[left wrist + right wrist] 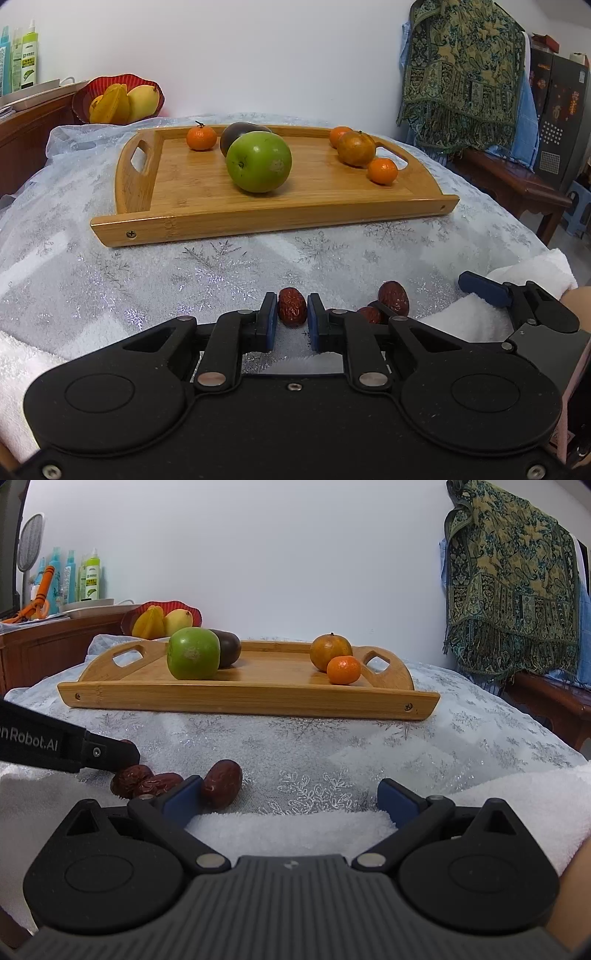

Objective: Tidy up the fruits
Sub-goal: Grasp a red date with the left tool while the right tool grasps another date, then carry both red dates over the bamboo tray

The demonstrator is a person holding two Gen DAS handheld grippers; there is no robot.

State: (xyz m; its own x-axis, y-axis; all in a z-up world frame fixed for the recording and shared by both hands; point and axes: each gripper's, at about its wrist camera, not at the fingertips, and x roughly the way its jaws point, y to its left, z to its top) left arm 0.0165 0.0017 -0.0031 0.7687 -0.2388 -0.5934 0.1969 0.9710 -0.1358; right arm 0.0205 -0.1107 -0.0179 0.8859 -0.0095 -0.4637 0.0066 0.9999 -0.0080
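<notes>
Left fingers (270, 317) flank a date (292, 312); casing (31, 743) reads "Robot.AI".

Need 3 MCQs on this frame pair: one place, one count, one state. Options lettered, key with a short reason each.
1. Where is the green apple?
A. on the wooden tray
B. in the red bowl
C. on the cloth by the dates

2. How many orange citrus fruits are on the tray in the left wrist view?
A. two
B. four
C. six

3. What is the left claw doing?
A. wide open over bare cloth
B. closed around a red date
C. gripping the tray handle

Key:
1 A, it sits on the tray floor.
2 B, one at the left, three at the right.
3 B, its blue pads flank a date.
</notes>
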